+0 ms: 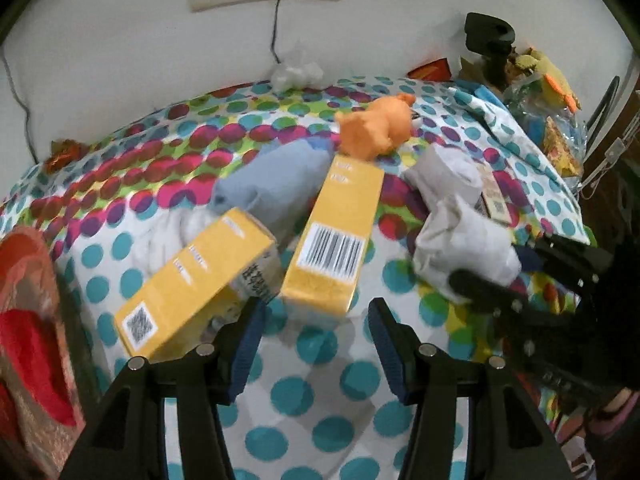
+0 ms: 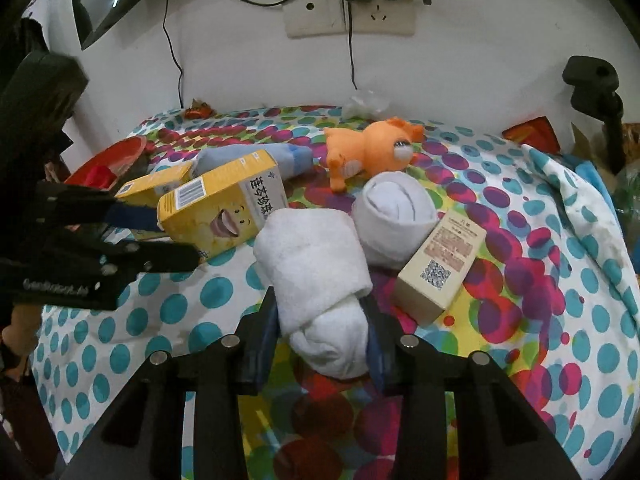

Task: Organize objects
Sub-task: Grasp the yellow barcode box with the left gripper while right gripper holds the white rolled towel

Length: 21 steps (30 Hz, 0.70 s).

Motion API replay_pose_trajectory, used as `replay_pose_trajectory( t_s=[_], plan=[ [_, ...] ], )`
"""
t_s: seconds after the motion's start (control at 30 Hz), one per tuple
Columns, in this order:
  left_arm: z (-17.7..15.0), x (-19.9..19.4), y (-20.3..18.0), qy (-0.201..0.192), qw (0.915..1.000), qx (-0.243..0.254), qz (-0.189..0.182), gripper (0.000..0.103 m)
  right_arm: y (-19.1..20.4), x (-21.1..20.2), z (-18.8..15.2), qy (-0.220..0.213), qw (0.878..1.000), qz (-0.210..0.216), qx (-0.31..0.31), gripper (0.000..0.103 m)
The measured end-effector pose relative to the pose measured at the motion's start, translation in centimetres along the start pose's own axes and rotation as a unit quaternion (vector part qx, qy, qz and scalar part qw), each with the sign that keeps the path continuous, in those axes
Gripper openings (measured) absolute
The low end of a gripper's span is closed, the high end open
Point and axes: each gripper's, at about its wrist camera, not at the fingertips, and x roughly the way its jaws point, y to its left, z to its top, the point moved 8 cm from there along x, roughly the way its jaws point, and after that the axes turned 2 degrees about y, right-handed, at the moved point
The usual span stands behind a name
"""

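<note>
My right hand-held gripper [image 2: 323,334] is clamped on a rolled white sock [image 2: 320,280] lying on the polka-dot bed [image 2: 520,280], just beside a second sock roll [image 2: 394,216] and a beige box [image 2: 440,264]. My left hand-held gripper [image 1: 316,344] hangs spread apart, just short of two yellow boxes [image 1: 336,236].
</note>
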Motion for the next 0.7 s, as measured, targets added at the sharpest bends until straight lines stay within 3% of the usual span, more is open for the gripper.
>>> replay_pose_trajectory(
  t_s=[0.3, 0.47, 0.53, 0.57, 0.7],
  plan=[
    [2.1, 2.4, -1.8, 0.016, 0.9996, 0.023, -0.001, 0.055, -0.3, 0.5, 0.0, 0.010, 1.000, 0.010, 0.015, 0.038],
    [1.9, 2.1, -2.1, -0.003, 0.9997, 0.014, -0.019, 0.055, -0.1, 0.5, 0.0, 0.011, 1.000, 0.002, 0.010, 0.038],
    [1.5, 2.1, -2.1, -0.001, 0.9998, 0.020, 0.000, 0.045, -0.1, 0.5, 0.0, 0.011, 1.000, 0.001, 0.009, 0.038],
    [1.3, 2.2, -2.2, 0.001, 0.9997, 0.025, 0.007, 0.031, -0.1, 0.5, 0.1, 0.011, 1.000, 0.000, 0.009, 0.038],
    [0.7, 2.3, -2.9, 0.000, 0.9992, 0.037, 0.012, 0.030, 0.0, 0.6, 0.1, 0.012, 1.000, -0.005, 0.007, 0.038]
  ],
)
